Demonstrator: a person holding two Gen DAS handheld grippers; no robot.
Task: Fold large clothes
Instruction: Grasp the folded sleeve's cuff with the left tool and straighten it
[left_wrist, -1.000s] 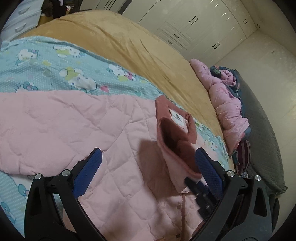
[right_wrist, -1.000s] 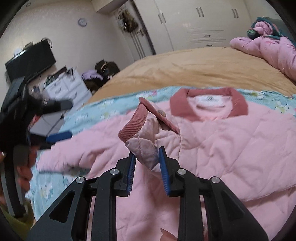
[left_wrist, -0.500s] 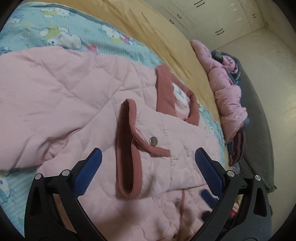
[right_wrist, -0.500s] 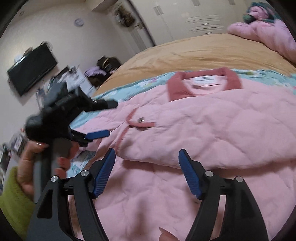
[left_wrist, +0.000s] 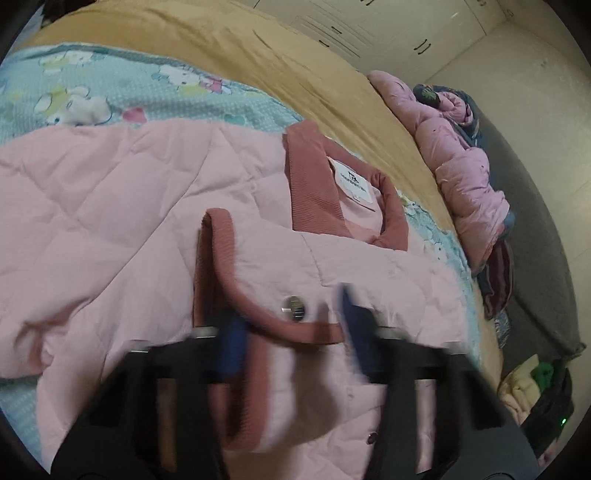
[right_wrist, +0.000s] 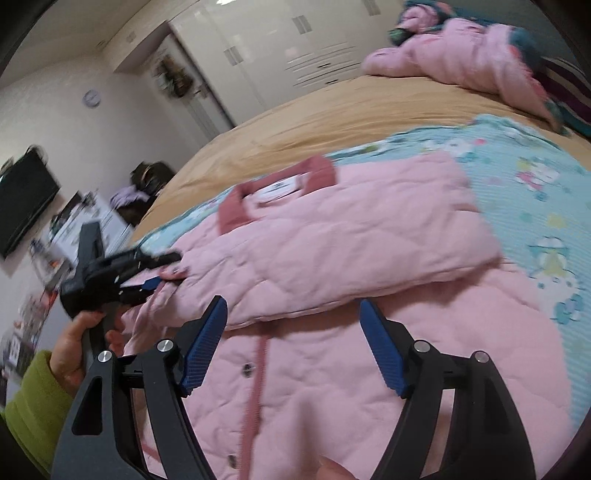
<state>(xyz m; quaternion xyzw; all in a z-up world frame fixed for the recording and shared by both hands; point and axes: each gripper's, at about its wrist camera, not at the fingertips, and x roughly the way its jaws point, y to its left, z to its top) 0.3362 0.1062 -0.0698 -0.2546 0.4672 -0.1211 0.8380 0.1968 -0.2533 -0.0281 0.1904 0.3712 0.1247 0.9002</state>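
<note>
A pink quilted jacket (left_wrist: 110, 206) with a dusty-red collar (left_wrist: 314, 184) lies on the bed; it also shows in the right wrist view (right_wrist: 332, 240). One sleeve is folded across the body, its red cuff (left_wrist: 218, 258) with a metal snap (left_wrist: 293, 307) lying on the chest. My left gripper (left_wrist: 291, 332) is blurred, its blue fingers straddling the cuff end, the jaws partly closed around it. In the right wrist view the left gripper (right_wrist: 162, 273) touches the sleeve end. My right gripper (right_wrist: 291, 347) is open and empty above the jacket front.
A teal cartoon-print sheet (left_wrist: 110, 88) lies under the jacket on a tan bedspread (left_wrist: 258, 51). A pile of pink padded clothes (left_wrist: 458, 162) lies along the far bed edge. White wardrobes (right_wrist: 295, 48), a wall TV (right_wrist: 22, 206) and cluttered drawers stand beyond.
My right gripper let go of the sleeve cuff and drew back open. The sleeve now lies across the jacket. My left gripper moved in on the cuff and its jaws are narrowing.
</note>
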